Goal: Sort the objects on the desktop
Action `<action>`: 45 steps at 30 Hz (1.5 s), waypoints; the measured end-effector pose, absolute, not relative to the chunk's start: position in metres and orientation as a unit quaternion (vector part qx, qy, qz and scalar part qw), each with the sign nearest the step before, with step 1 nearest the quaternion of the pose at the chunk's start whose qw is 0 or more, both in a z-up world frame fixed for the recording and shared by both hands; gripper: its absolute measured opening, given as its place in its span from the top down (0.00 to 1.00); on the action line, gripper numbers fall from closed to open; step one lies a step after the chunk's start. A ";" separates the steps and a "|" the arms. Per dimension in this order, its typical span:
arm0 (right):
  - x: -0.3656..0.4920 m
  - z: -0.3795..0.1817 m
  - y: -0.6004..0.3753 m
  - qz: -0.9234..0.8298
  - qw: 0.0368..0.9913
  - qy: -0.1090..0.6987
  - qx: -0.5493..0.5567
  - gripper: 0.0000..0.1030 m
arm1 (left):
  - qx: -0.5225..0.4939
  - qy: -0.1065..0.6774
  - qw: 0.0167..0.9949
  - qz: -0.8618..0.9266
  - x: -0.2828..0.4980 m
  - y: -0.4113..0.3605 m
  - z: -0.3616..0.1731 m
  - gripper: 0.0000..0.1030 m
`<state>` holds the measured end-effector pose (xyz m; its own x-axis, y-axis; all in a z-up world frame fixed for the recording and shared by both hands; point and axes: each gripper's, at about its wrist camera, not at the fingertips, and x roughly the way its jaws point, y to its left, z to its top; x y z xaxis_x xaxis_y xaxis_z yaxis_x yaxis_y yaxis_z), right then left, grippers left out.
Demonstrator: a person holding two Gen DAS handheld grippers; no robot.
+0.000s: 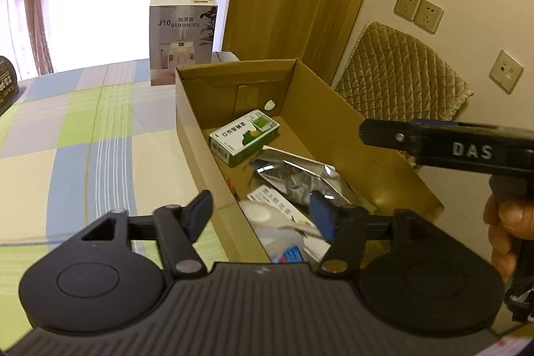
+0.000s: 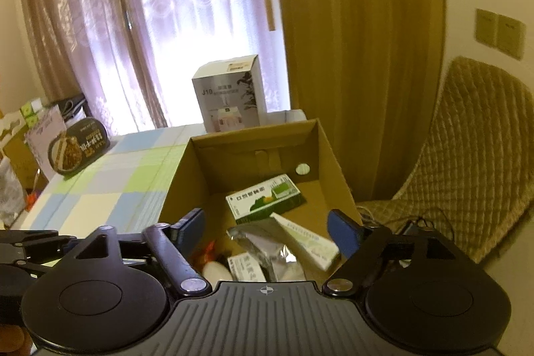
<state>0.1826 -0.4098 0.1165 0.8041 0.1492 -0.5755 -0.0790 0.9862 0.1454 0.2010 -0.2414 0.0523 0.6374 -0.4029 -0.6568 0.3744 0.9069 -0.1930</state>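
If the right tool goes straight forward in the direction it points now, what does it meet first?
Probably the silver foil pouch in the cardboard box, beside the white carton. The right tool is open and empty above them; depth is unclear.

Matt brown cardboard box ahead of the tongs holds a crinkled, shiny foil pouch and a glossy green paper carton; checked cloth covers the table.
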 end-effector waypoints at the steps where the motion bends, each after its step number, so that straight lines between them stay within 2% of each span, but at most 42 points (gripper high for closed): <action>1: 0.175 0.117 -0.411 0.058 0.948 0.306 0.058 0.17 | -0.021 0.366 0.906 -0.214 0.194 -0.241 0.054 0.27; 4: 0.150 0.121 -0.412 0.048 0.950 0.304 0.053 0.12 | -0.024 0.354 0.913 -0.203 0.173 -0.239 0.060 0.12; 9: 0.105 0.126 -0.418 0.032 0.951 0.304 0.057 0.02 | -0.026 0.345 0.920 -0.185 0.139 -0.231 0.071 0.01; 26: -0.020 0.133 -0.406 0.009 0.938 0.339 0.069 0.02 | -0.022 0.367 0.920 -0.135 0.034 -0.219 0.085 0.01; 37: -0.049 0.134 -0.398 0.018 0.929 0.360 0.090 0.02 | -0.027 0.373 0.917 -0.137 -0.014 -0.224 0.081 0.01; 45: -0.053 0.133 -0.394 0.021 0.925 0.367 0.091 0.02 | -0.032 0.382 0.914 -0.131 -0.016 -0.220 0.078 0.01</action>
<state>-0.0534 -0.3935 0.1326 0.7294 0.1047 -0.6760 0.0286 0.9827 0.1832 -0.0161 -0.2196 0.0777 0.6740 -0.2641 -0.6899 0.2148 0.9636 -0.1590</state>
